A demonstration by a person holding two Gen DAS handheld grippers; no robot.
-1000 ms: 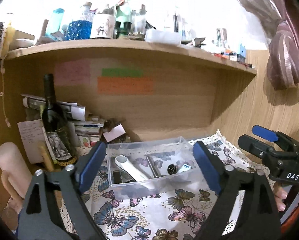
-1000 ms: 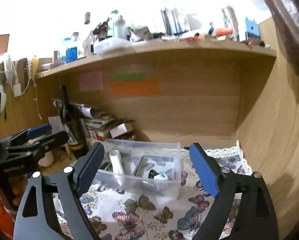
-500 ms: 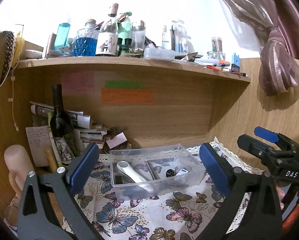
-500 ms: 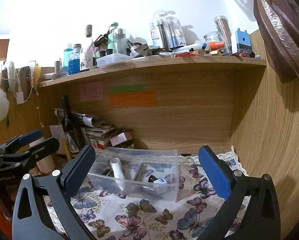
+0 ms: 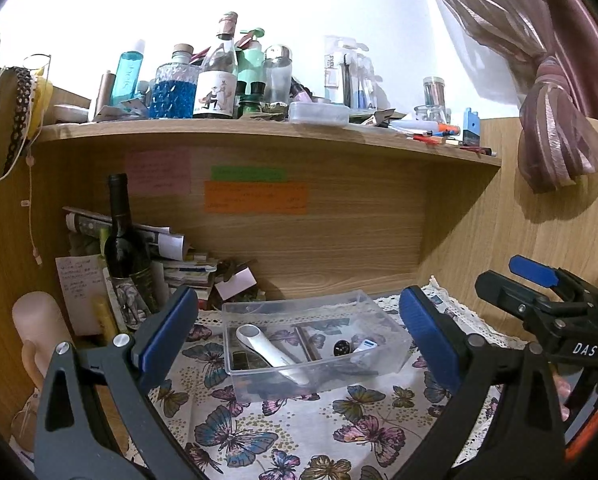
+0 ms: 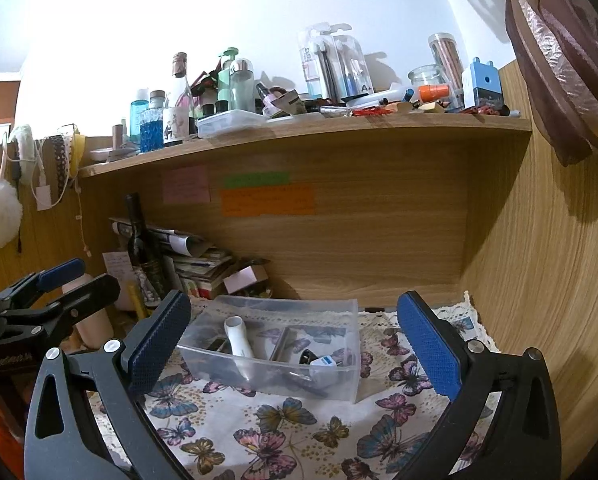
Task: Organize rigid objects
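Observation:
A clear plastic box [image 5: 373, 354] stands on the butterfly cloth [image 5: 299, 432] inside a wooden desk alcove. In it lie a white long-handled tool [image 5: 269, 350], a small black round piece [image 5: 341, 347] and a small white-and-blue piece [image 5: 365, 346]. My left gripper [image 5: 298, 312] is open wide, a little short of the box, its blue pads [image 5: 171, 332] touching nothing. My right gripper [image 6: 294, 312] is also open wide in front of the same box [image 6: 259, 380], holding nothing. Each gripper appears at the edge of the other's view: the right gripper [image 5: 519, 284] and the left gripper [image 6: 75, 284].
A dark wine bottle [image 5: 123, 240] and stacked papers [image 5: 187, 268] crowd the back left corner, with a pale pink cylinder [image 5: 39, 320] beside them. A cluttered shelf [image 5: 259, 128] hangs overhead. Wooden walls close the back and right [image 6: 539, 280]. A curtain [image 5: 559, 140] hangs upper right.
Both grippers' jaws have spread wider. The left view has drawn back from the box, which now looks smaller, and both views show more of the upper shelf.

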